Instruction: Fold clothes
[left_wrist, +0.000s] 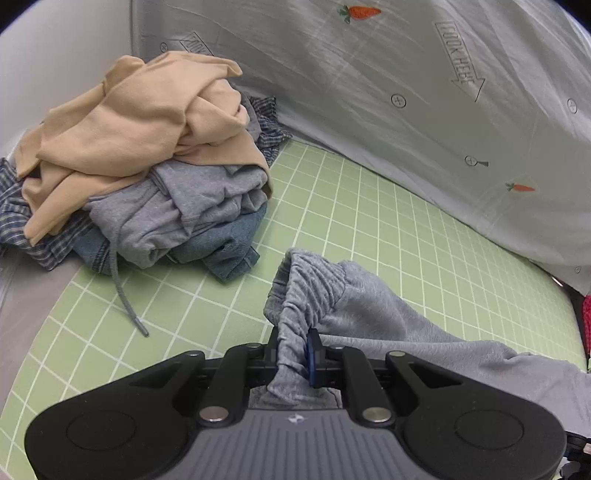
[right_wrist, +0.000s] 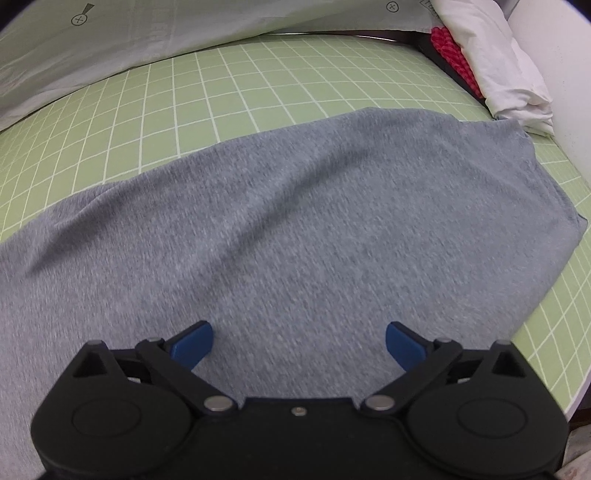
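Grey knit garment (left_wrist: 388, 314) is pinched in my left gripper (left_wrist: 295, 360): the gathered elastic band end, looks like a waistband or cuff, is bunched tight between the pads, with a tail of cloth hanging back toward the gripper body. From the pinch the fabric runs off to my right and down onto the green grid mat (left_wrist: 332, 206). In the right wrist view the same grey garment (right_wrist: 295, 206) lies spread on the mat (right_wrist: 184, 92) directly ahead of and under my right gripper (right_wrist: 299, 341), whose jaws are spread wide with nothing between them; whether its blue pads touch the cloth I can't tell. Handling guess: light, soft, floppy jersey, no stiffness, will drape and stretch, and the elastic section bunches, so a pinch on it holds thick but may slip unevenly. Better second hold would be the far plain hem or a corner ahead-right of the right gripper, to tension it flat. Ahead-left of the left gripper: pile of unfolded clothes (left_wrist: 147, 166), tan top above grey hoodie, denim and checked shirt, drawstring trailing onto the mat. White printed sheet (left_wrist: 406, 74) behind everything; a rolled white cloth (right_wrist: 509, 66) far ahead-right of the right gripper.
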